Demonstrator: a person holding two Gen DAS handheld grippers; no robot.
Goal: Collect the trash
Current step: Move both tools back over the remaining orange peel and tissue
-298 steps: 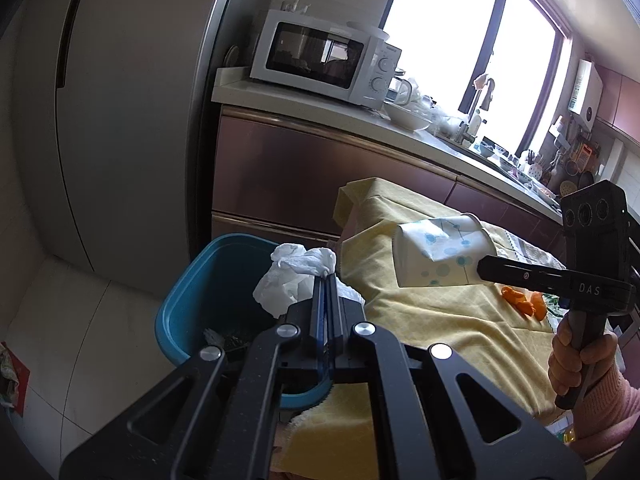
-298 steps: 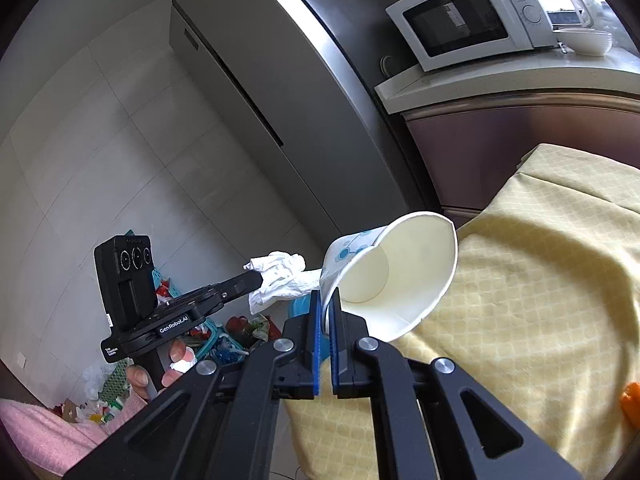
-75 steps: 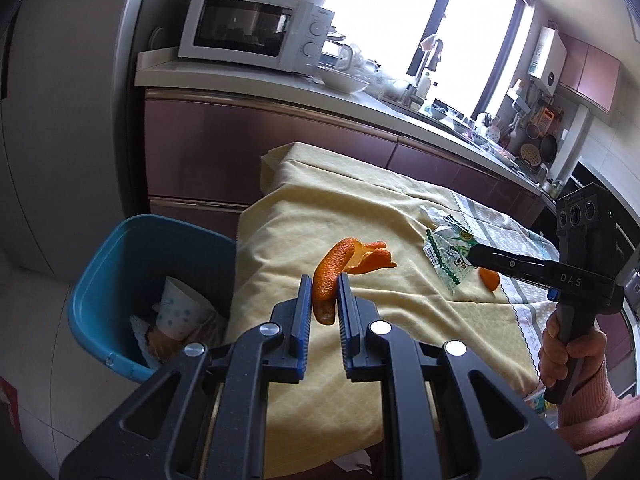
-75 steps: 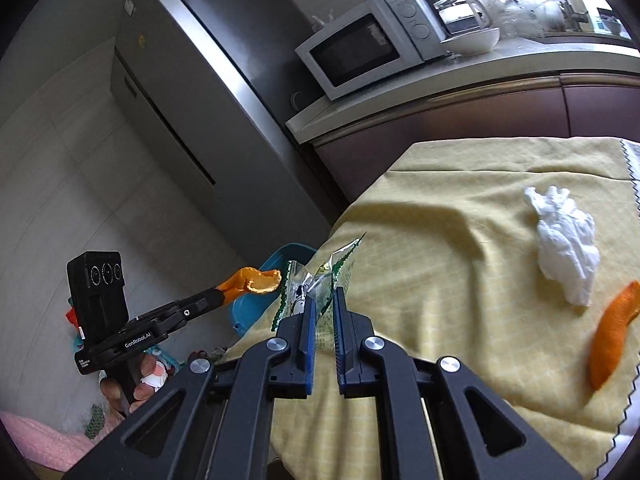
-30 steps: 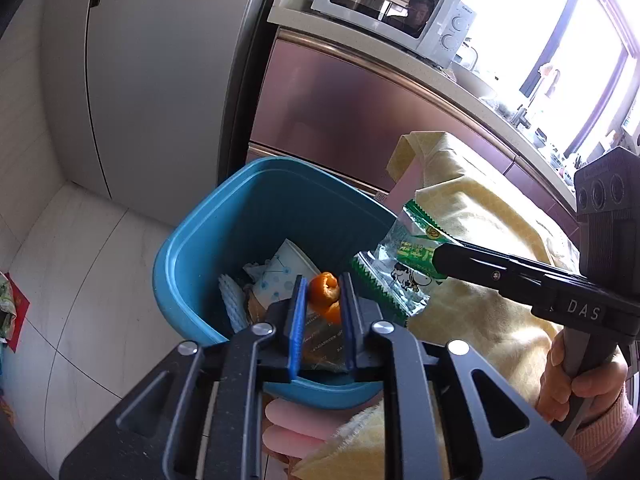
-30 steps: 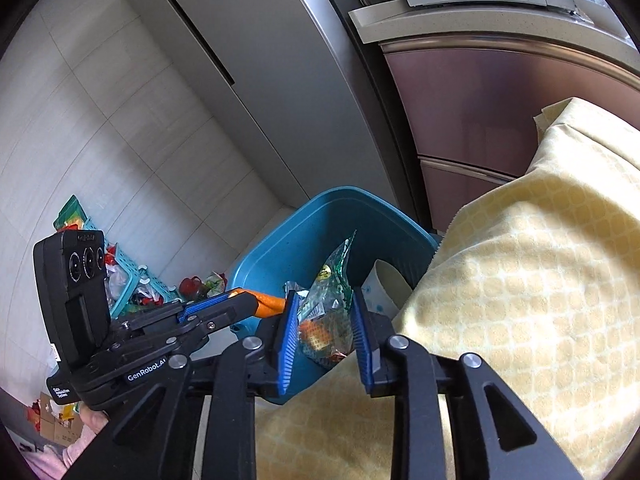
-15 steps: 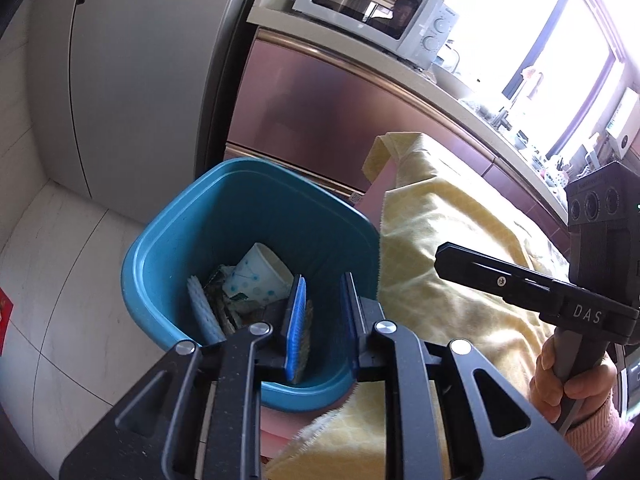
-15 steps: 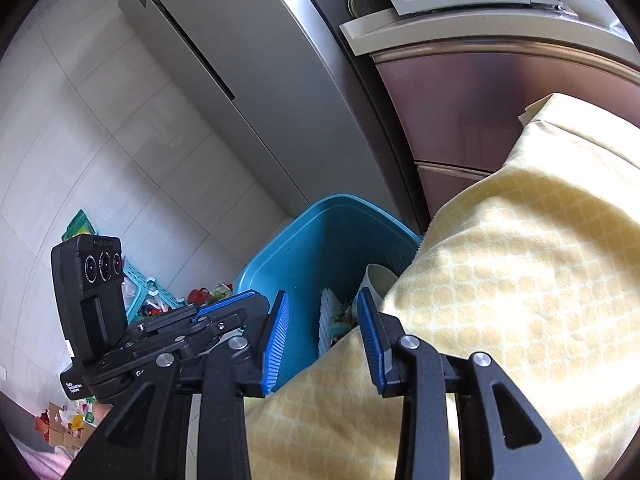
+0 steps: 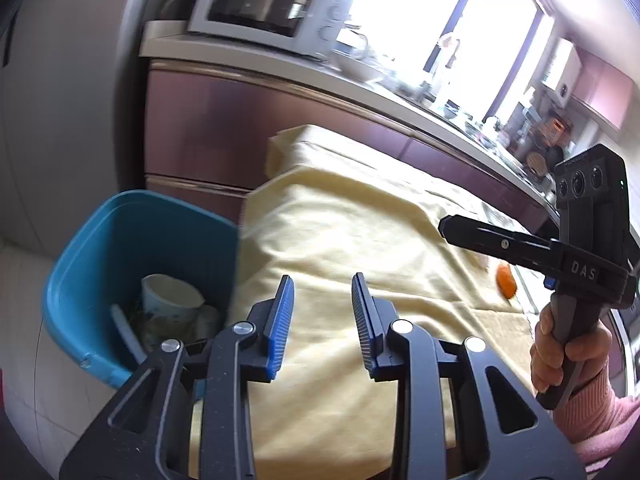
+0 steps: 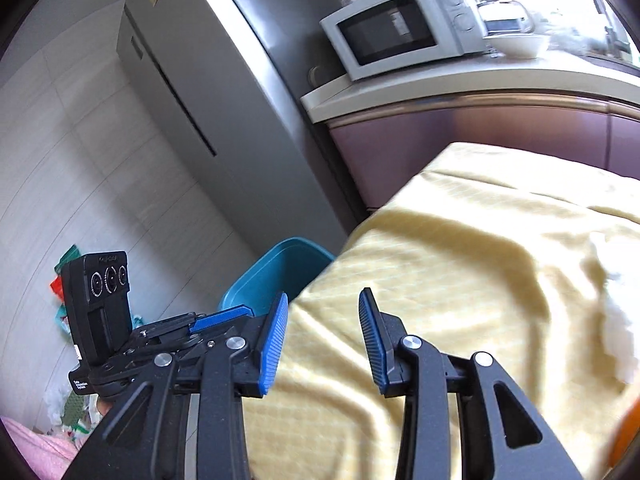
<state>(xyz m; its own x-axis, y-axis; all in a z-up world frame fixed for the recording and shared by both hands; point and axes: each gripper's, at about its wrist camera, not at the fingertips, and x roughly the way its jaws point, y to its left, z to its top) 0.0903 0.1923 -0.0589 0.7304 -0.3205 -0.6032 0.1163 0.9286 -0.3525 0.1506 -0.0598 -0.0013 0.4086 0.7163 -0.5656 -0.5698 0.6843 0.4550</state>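
Note:
My left gripper (image 9: 322, 280) hangs over the near left corner of the yellow-clothed table (image 9: 340, 220). Its jaws are opening and nothing is between the blue pads. Just left of it stands the blue bin (image 9: 100, 236), holding a spotted paper cup (image 9: 170, 296) and other trash. My right gripper (image 10: 324, 296) is open and empty above the cloth edge; it also shows side-on in the left wrist view (image 9: 446, 226). A white tissue (image 10: 616, 320) lies on the cloth at the right. An orange peel (image 9: 506, 282) sits beyond the right gripper.
A steel fridge (image 10: 224, 92) stands behind the bin (image 10: 280, 272). A microwave (image 9: 260, 4) sits on the counter (image 10: 460, 80) with purple cabinets below. Bags and clutter (image 10: 64, 276) lie on the tiled floor at the left. A hand in a pink sleeve (image 9: 568, 352) holds the right gripper.
Both grippers let their trash fall into the bin: the orange peel from the left, the wrapper from the right. Both have since swung up and right over the table, and the left jaws stand wider.

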